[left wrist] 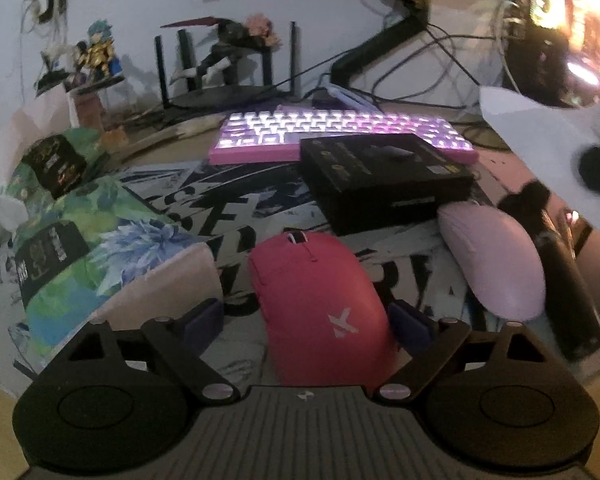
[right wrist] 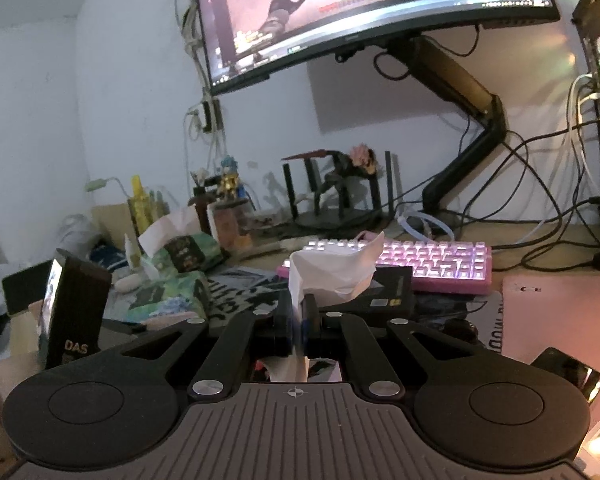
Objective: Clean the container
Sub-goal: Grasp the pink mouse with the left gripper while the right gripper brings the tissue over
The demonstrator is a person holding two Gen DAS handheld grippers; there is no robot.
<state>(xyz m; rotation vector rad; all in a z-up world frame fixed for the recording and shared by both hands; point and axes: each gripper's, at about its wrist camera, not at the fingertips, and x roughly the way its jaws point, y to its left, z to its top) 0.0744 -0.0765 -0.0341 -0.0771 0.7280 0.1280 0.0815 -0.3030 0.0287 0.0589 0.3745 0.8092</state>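
Note:
In the left wrist view my left gripper [left wrist: 306, 322] is open, one finger on each side of a pink-red computer mouse [left wrist: 320, 304] that lies on the printed desk mat. There is a gap at the left finger, while the right finger is close to the mouse's side. A flat black box [left wrist: 384, 176] sits beyond it, in front of the keyboard. In the right wrist view my right gripper [right wrist: 299, 320] is shut on a crumpled white tissue [right wrist: 332, 268], held above the desk with the black box [right wrist: 384, 292] just behind it. The tissue [left wrist: 540, 140] also shows at the right of the left wrist view.
A lit pink keyboard [left wrist: 340, 132] lies behind the box. A lilac mouse [left wrist: 496, 260] and a black bottle [left wrist: 560, 280] are to the right, green floral tissue packs [left wrist: 80, 232] to the left. A monitor [right wrist: 360, 8] on an arm, cables and figurines fill the back.

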